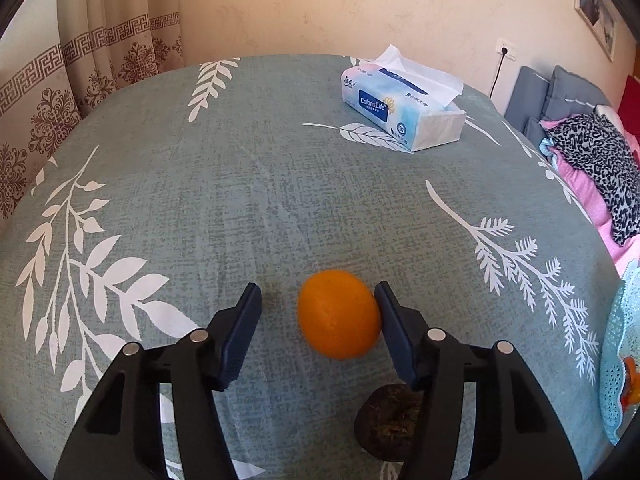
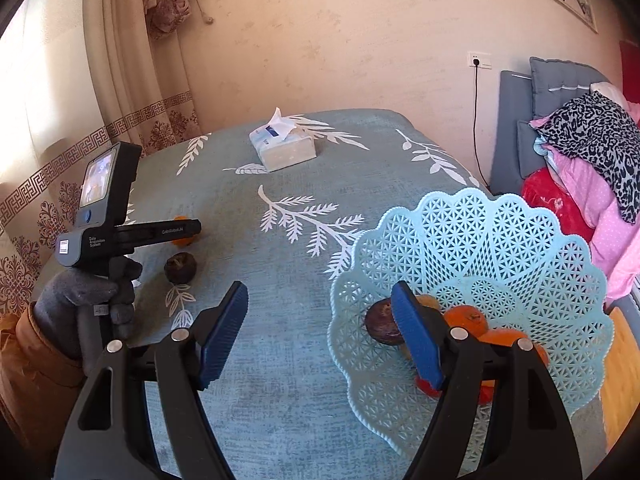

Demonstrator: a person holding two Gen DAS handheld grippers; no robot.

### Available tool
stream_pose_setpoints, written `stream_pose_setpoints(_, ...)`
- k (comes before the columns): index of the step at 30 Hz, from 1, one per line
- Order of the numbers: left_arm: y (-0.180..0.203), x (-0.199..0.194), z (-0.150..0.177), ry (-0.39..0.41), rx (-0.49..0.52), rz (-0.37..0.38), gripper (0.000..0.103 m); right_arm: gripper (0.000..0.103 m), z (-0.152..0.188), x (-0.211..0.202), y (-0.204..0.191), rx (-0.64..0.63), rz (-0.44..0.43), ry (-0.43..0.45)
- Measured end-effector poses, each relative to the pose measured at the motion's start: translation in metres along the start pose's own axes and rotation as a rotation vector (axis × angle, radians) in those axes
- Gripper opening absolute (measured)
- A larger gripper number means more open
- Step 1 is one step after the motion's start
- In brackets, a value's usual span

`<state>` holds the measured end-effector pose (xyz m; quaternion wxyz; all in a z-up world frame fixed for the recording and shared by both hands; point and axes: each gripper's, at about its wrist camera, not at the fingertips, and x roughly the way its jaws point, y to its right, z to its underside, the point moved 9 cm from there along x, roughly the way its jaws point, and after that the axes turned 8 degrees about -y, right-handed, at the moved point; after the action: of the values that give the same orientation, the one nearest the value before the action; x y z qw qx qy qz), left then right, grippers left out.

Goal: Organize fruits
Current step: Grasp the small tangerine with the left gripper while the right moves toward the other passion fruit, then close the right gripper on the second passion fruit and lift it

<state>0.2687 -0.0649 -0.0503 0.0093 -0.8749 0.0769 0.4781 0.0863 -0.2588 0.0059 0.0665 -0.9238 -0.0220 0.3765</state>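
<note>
An orange lies on the teal leaf-print tablecloth. My left gripper is open around it; the right pad touches the orange, the left pad stands apart. A dark brown round fruit lies just behind it, near the right finger. In the right wrist view the left gripper hides most of the orange, and the dark fruit sits beside it. My right gripper is open and empty over the rim of a light blue lattice basket holding a dark fruit and oranges.
A tissue pack lies at the far side of the table. A bed with pink and leopard-print bedding stands to the right. Curtains hang at the left. The basket's edge shows at the right in the left wrist view.
</note>
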Motion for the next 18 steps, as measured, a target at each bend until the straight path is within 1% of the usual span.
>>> stream_pose_setpoints(1, 0.003, -0.001, 0.000, 0.003, 0.005, 0.015, 0.048, 0.076, 0.000, 0.002, -0.004, -0.005, -0.005, -0.003)
stream_pose_setpoints(2, 0.005, -0.002, 0.000, 0.008, 0.011, 0.026, 0.041, 0.076, -0.001, 0.004, -0.007, -0.011, -0.010, -0.006)
stream_pose_setpoints(3, 0.007, -0.004, 0.000, 0.013, 0.015, 0.031, 0.039, 0.076, -0.001, 0.005, -0.011, -0.018, -0.017, -0.010)
stream_pose_setpoints(5, 0.007, -0.006, 0.001, 0.015, 0.018, 0.029, 0.039, 0.076, -0.003, 0.010, -0.019, -0.028, -0.030, -0.018)
stream_pose_setpoints(10, 0.002, -0.015, 0.003, 0.024, -0.007, 0.061, 0.038, 0.076, -0.004, 0.023, -0.038, -0.054, -0.076, -0.062)
stream_pose_setpoints(15, -0.004, -0.044, -0.004, 0.087, -0.041, 0.088, 0.038, 0.076, -0.005, 0.040, -0.060, -0.082, -0.116, -0.111)
stream_pose_setpoints(18, -0.007, -0.062, -0.009, 0.134, -0.044, 0.066, 0.038, 0.076, -0.005, 0.052, -0.074, -0.098, -0.141, -0.140)
